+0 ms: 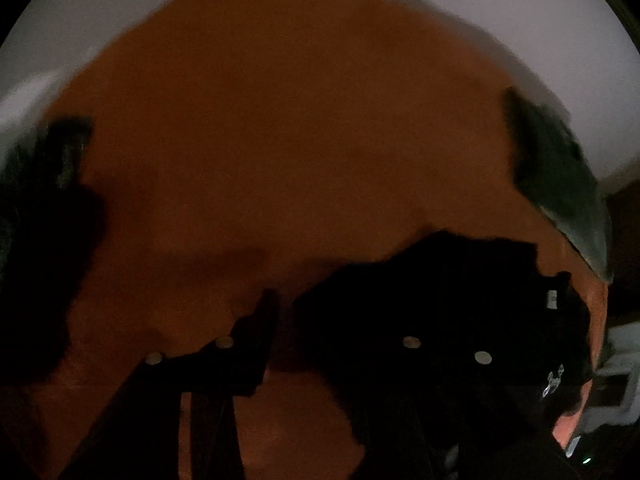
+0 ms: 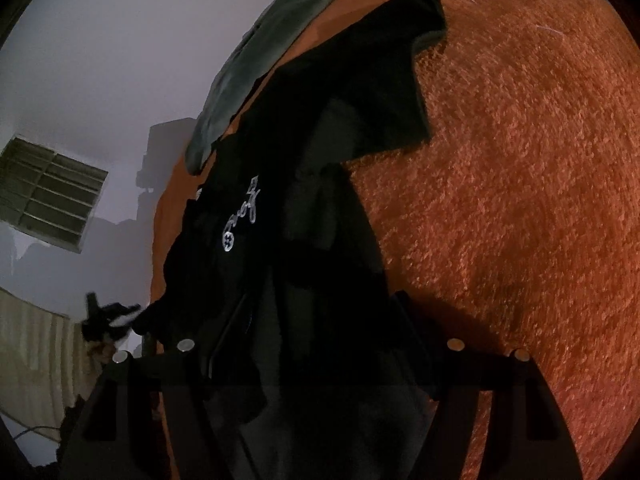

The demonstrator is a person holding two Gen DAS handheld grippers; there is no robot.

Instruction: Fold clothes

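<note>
A black T-shirt (image 2: 320, 148) with small white lettering lies partly on the orange fleece blanket (image 2: 520, 184), one sleeve spread toward the top. My right gripper (image 2: 320, 344) has black cloth bunched between its fingers, which stand fairly wide apart; the grip itself is hidden by the fabric. In the blurred, dark left wrist view the same black shirt (image 1: 440, 300) covers the right finger of my left gripper (image 1: 316, 344) over the blanket (image 1: 260, 140). The left finger (image 1: 244, 344) shows bare. The left gripper also appears small in the right wrist view (image 2: 112, 316), touching the shirt's edge.
A folded dark green garment (image 2: 264, 52) lies at the blanket's edge, also seen in the left wrist view (image 1: 560, 184). A white wall (image 2: 100, 60) with a barred vent (image 2: 52, 196) stands beyond. A dark shadow or cloth (image 1: 44, 240) lies at the left.
</note>
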